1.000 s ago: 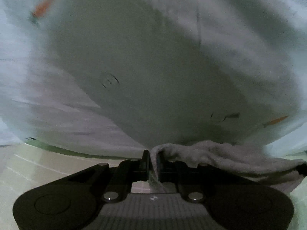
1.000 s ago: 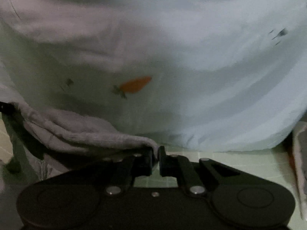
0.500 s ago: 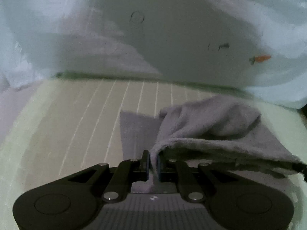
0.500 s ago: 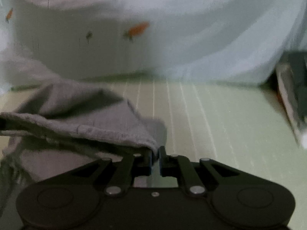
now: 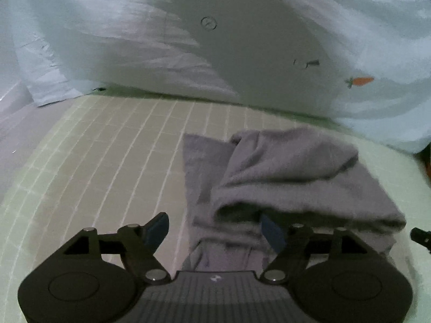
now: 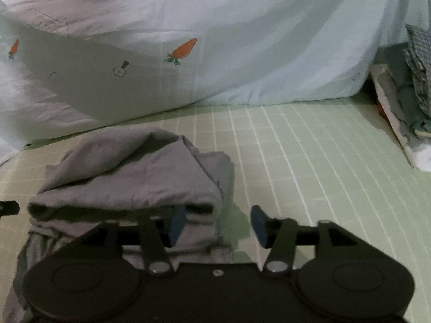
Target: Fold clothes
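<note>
The grey garment (image 5: 285, 177) lies folded over on itself on a pale green sheet (image 5: 107, 148) with a white grid, its upper layer bulging in a loose hump and its near edge facing both cameras. The left gripper (image 5: 215, 231) has its jaws opening; the garment's left near corner sits between them, but the blue pads (image 5: 157, 228) stand clear of the cloth and press on nothing. The right gripper (image 6: 218, 222) also has its jaws opening: the garment's right near corner lies in the gap close to the left pad, while the right pad is over bare sheet. Behind the garment rises a light blue quilt (image 6: 242, 40) printed with orange carrots (image 6: 184, 48). At the right edge of the right wrist view sits a stack of folded fabrics (image 6: 404, 102).
</note>
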A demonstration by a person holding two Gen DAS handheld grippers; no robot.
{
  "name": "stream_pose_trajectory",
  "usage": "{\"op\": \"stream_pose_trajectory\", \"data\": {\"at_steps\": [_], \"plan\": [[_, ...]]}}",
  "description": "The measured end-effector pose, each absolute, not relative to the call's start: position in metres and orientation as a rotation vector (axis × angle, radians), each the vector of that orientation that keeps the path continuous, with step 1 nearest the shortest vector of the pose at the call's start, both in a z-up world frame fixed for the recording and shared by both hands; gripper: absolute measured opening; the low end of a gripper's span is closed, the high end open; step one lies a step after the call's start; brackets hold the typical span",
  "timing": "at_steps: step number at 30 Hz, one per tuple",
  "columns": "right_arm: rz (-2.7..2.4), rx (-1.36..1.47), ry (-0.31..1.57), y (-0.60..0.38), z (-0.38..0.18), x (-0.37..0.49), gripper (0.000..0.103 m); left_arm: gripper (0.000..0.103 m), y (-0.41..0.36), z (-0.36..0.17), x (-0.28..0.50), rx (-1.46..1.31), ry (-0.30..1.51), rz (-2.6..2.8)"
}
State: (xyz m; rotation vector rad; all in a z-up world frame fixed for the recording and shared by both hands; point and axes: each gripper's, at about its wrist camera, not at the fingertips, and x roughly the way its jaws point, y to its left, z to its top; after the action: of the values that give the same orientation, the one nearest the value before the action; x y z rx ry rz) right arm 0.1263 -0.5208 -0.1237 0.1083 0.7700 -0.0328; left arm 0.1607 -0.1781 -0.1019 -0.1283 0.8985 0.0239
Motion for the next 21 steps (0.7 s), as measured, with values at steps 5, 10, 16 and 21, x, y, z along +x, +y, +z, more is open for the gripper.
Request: {"op": "stream_pose_trajectory", "data": {"at_steps": [5,10,16,21], "plan": [[-0.037,0.141,0.845,-0.525,-0.141,0.095,0.066,0.077,-0.167,-0.122,0.128,-0.145,0.993,0.063],[-0.059,0.194,0.936,-0.536,-0.158,0.063,0.068,0.077,-0.157,-0.141,0.097,-0.145,1.084,0.089],[-0.073,0.23,1.031,-0.543,-0.178,0.029,0.069,0.077,-0.149,-0.158,0.06,-0.138,1.161,0.102],[-0.066,0.239,1.067,-0.538,-0.184,0.004,0.073,0.078,-0.147,-0.164,0.037,-0.138,1.191,0.089]]}}
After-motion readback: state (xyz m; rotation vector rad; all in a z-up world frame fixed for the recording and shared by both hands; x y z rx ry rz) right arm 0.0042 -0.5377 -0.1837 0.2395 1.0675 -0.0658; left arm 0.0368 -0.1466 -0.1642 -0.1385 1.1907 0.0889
